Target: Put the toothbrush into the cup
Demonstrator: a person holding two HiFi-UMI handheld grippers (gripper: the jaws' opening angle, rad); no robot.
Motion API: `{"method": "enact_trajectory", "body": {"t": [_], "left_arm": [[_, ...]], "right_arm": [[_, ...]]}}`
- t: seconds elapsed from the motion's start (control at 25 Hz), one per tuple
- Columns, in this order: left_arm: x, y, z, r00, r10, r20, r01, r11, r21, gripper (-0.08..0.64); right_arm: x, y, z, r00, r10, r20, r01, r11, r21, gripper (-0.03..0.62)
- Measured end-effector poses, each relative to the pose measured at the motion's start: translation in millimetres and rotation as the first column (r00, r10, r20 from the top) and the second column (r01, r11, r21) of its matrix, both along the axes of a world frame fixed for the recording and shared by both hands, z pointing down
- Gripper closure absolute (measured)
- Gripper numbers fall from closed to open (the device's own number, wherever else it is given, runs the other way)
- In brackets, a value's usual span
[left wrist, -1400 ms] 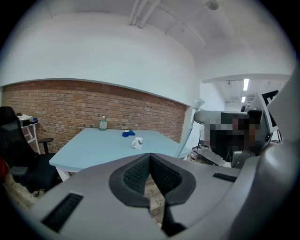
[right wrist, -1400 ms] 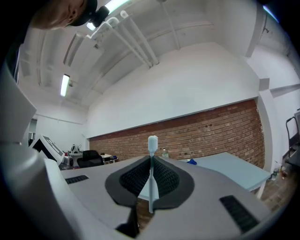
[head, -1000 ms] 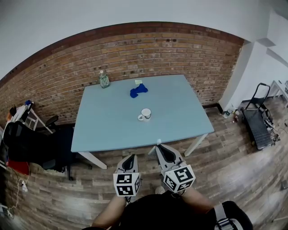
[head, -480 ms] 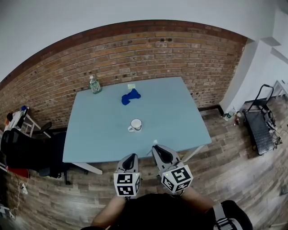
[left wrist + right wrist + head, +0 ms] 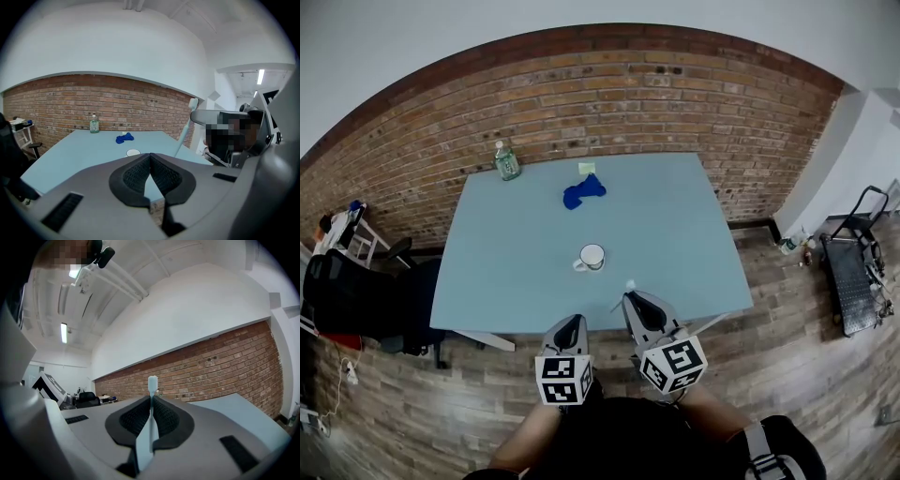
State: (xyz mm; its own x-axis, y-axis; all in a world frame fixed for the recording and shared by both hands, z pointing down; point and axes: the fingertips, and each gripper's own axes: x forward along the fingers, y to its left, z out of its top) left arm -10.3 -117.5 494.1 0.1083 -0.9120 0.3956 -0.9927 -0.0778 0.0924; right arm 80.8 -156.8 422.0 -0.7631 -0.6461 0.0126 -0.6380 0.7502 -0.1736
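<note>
A white cup [image 5: 592, 257] [image 5: 133, 152] stands near the middle of the light blue table [image 5: 516, 272]. My right gripper [image 5: 631, 297] [image 5: 151, 405] hangs over the table's near edge, shut on a pale toothbrush [image 5: 151, 416] whose head [image 5: 630, 284] points up and forward. The toothbrush [image 5: 184, 129] also shows at the right of the left gripper view. My left gripper [image 5: 572, 324] [image 5: 150, 159] is shut with nothing in it, just short of the table's near edge.
A blue cloth [image 5: 583, 192] [image 5: 124, 138], a small yellowish item [image 5: 587, 168] and a clear bottle [image 5: 506, 162] [image 5: 94, 124] sit at the table's far side by the brick wall. A black chair [image 5: 356, 300] stands left; a folded cart [image 5: 853, 272] stands right.
The view has shifted closer to the table. Both grippers now reach its near edge, the right one over it. The toothbrush stays in the right gripper.
</note>
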Motion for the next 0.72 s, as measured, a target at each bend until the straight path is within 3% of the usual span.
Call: {"method": "enact_trajectory", "body": {"t": [0.72], "left_arm": [[-89.9,-135.5,-6.1,0.996,0.082,-0.018,-0.081,0.996,0.020,0.554]], "right_arm": [[-86.7,-127.4,-2.6,0.995,0.099,-0.033,-0.098,0.995,0.029,0.558]]}}
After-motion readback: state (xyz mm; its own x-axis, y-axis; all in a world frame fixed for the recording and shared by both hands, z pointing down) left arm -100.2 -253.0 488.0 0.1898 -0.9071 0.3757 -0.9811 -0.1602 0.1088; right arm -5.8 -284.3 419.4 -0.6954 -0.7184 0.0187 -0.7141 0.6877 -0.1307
